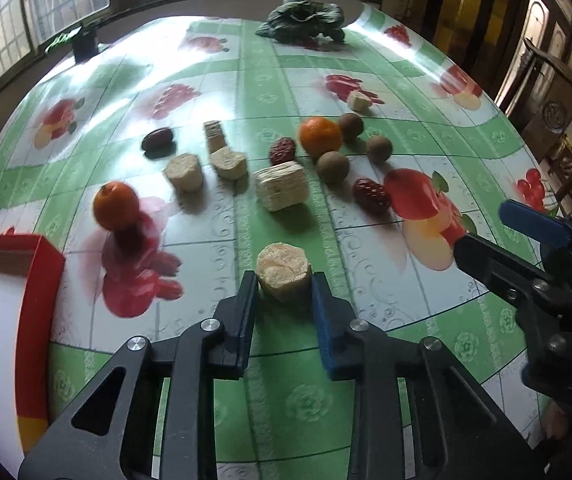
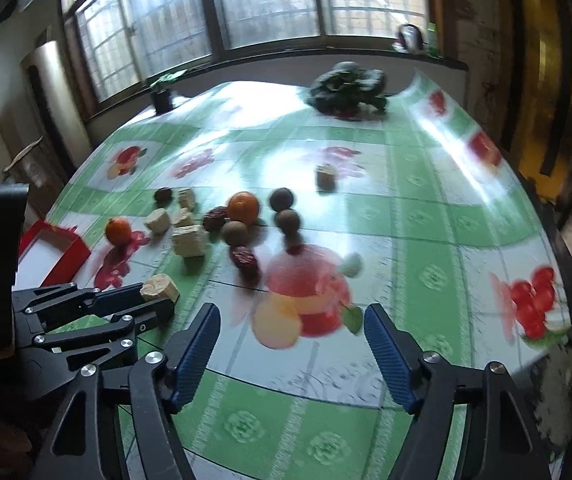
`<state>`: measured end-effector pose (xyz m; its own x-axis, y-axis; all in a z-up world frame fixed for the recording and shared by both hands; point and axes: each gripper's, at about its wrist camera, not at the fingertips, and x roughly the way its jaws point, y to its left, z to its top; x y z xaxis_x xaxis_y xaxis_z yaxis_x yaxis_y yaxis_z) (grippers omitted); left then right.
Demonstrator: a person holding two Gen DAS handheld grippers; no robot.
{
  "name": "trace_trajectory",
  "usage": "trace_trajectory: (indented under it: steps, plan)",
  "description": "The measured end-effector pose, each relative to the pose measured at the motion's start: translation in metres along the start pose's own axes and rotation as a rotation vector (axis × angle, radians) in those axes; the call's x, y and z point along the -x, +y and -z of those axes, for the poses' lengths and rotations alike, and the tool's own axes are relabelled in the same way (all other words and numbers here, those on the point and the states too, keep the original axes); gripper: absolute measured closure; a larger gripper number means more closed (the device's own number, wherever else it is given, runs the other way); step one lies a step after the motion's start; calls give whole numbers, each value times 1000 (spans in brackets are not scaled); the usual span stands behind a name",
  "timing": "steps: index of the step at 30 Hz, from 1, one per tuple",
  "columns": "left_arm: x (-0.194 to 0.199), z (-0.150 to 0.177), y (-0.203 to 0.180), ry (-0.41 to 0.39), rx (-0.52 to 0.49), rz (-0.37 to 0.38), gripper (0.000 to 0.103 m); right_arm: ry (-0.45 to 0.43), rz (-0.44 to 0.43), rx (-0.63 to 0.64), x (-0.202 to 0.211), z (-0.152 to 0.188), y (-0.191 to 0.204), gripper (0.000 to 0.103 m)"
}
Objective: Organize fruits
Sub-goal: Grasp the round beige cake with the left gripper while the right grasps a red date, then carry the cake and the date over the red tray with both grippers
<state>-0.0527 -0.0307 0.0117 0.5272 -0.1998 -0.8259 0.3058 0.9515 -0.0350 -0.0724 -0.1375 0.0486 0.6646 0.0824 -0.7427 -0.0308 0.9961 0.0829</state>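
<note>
My left gripper [image 1: 284,286] is shut on a pale cut fruit chunk [image 1: 283,271] just above the tablecloth; it also shows in the right wrist view [image 2: 158,287]. My right gripper [image 2: 291,318] is open and empty above the printed apple, and shows at the right in the left wrist view [image 1: 485,226]. Ahead lie two oranges [image 1: 116,205] [image 1: 320,136], three brown round fruits [image 1: 333,166], red dates [image 1: 371,195], a dark date [image 1: 157,139] and several more pale chunks [image 1: 282,185].
A red box with a white inside [image 1: 2,280] stands at the left edge, also in the right wrist view [image 2: 52,252]. A leafy green vegetable [image 1: 303,20] lies at the far side. A wooden chair [image 1: 565,92] stands right of the table.
</note>
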Motion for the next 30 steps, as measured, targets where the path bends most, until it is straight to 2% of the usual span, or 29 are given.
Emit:
trace_trajectory:
  steps: [3,5,7,10,13,14,17,22,30]
  plan:
    - [5,2,7,-6,18,-9,77,27,-18,72,-13,-9,11,42]
    - [10,3,12,-14,29,-16,77,49,-50,90,-25,-15,14,55]
    - [13,4,15,-19,36,-18,77,79,-76,108,-39,-23,18,56]
    - [17,4,19,-28,37,-30,77,101,-63,155,-55,-28,27,60]
    - [20,4,25,-28,47,-35,77,136,-51,191,-73,-31,32,82]
    - [20,4,27,-26,54,-36,77,119,-38,199,-73,-31,32,86]
    - [24,6,33,-22,71,-46,77,135,-56,179,-66,-29,29,86]
    - [34,9,40,-28,96,-51,77,90,-68,141,-39,-21,32,86]
    - [69,16,61,-64,121,-97,77,34,-177,143,-4,-19,79,86]
